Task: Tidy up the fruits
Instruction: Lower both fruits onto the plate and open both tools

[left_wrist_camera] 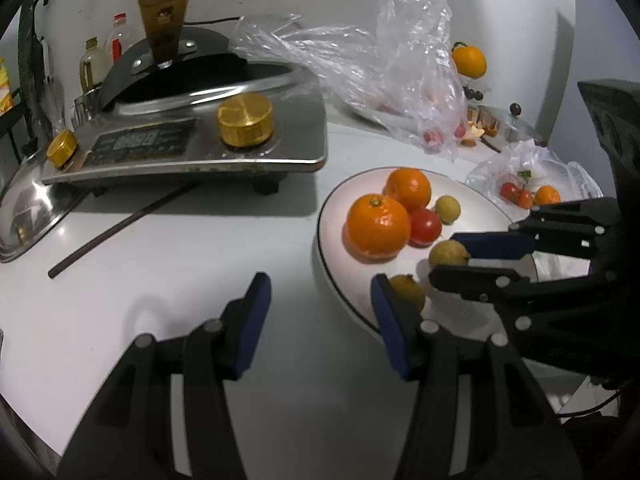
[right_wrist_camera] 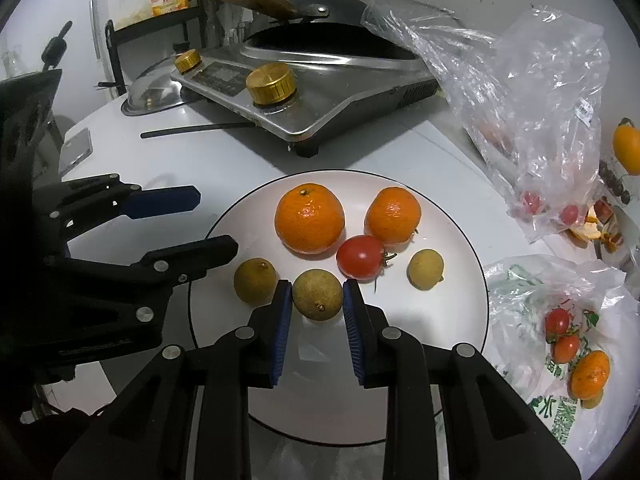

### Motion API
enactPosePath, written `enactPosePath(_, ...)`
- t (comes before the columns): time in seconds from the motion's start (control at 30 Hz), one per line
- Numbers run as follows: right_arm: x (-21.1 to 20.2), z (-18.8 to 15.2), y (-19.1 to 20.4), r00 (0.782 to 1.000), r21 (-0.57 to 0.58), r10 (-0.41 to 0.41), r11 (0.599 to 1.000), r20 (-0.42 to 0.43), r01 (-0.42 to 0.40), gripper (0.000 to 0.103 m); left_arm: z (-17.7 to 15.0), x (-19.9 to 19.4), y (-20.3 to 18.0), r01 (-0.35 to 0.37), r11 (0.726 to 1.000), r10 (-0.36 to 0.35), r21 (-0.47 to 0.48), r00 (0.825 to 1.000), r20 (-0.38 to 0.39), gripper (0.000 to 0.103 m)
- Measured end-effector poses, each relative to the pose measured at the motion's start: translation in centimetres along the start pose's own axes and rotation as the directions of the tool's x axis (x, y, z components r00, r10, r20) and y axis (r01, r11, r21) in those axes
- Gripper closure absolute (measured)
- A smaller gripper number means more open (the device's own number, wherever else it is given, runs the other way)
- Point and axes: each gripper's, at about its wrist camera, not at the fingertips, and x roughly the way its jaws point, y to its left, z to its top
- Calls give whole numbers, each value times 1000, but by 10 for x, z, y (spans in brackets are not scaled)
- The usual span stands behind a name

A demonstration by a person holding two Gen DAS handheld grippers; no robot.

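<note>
On the white countertop [right_wrist_camera: 224, 160], beside the steel induction cooker [right_wrist_camera: 320, 92], the white plate [right_wrist_camera: 460, 280] is holding two oranges, a tomato [right_wrist_camera: 360, 257] and three longans. You are holding your right gripper [right_wrist_camera: 316, 300] low over the plate's near side, its blue pads bracketing one longan [right_wrist_camera: 317, 294]; whether they are actually pressing it, I cannot tell. Your left gripper [left_wrist_camera: 320, 292] is hovering spread wide and empty at the plate's left rim, one finger just beside another longan [left_wrist_camera: 408, 290].
</note>
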Motion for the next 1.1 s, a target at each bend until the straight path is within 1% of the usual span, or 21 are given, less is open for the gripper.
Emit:
enactPosePath(0.23,6,-1,3,1000,1,-1,1000,-16,1,75,-2,-3,4,3,1000,-3,-13,1000,6,49)
enactPosePath(0.63,8,-6,1,999,24,-9,1000,-38,10,75,-3,-9,3,5,1000,-5,-7,1000,16,49)
enactPosePath(0.77,5,-6,1,999,29,-8,1000,-31,9,67,-2,-10,2,-2,1000,2,-7,1000,19,49)
enactPosePath(1.1,-8,-11,0,1000,34,-16,999,-10,16,66,-1,-19,-7,-4,1000,3,4,999,31,49)
